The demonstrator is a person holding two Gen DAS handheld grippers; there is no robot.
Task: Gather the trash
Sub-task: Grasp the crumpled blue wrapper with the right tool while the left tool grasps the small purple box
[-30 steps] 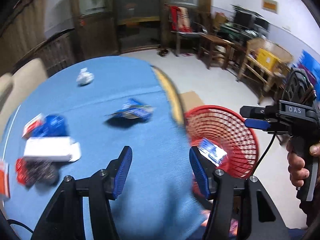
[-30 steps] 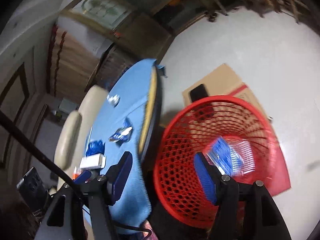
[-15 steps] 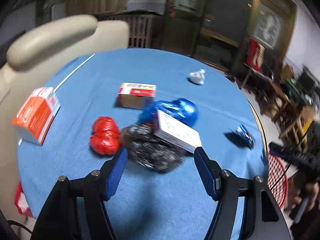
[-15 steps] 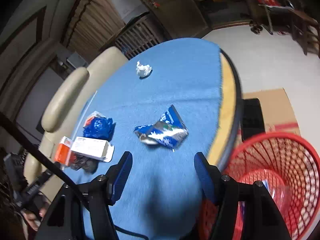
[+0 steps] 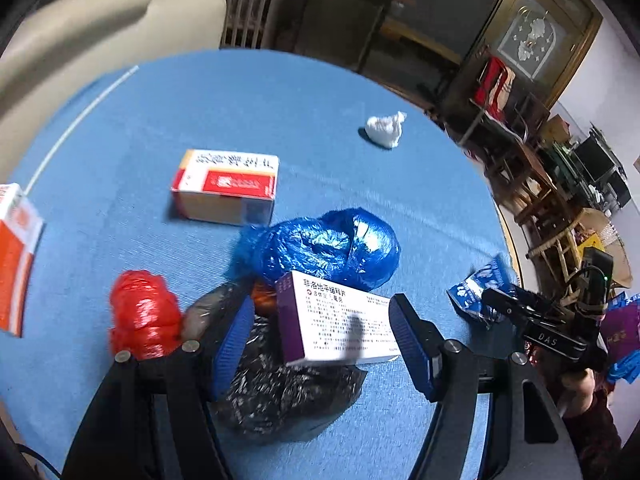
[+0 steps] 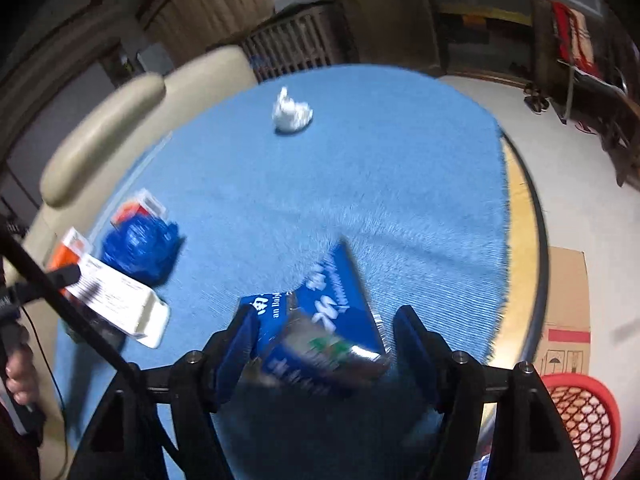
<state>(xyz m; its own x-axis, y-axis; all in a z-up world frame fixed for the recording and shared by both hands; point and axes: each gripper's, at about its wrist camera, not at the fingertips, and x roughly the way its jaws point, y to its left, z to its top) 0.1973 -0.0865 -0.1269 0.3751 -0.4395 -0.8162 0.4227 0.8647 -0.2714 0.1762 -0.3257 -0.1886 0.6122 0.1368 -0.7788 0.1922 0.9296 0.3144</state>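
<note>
Blue crumpled foil wrapper (image 6: 320,340) sits between the right gripper's (image 6: 322,344) opening jaws, white-and-purple cardboard box (image 5: 340,324) between the left gripper's (image 5: 320,340) released ones; both need closing next.

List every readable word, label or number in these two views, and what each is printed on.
"DAS": on the body of the right tool, seen in the left wrist view.
"非名地平缓释片", roughly, as the first characters are uncertain: heading on the white and purple box; its small print is blurred.
Red and white box: characters too smeared to read.
Blue wrapper: white lettering, motion-blurred, unreadable.
Orange box: nothing legible.
Cardboard carton: handling symbols only.
</note>
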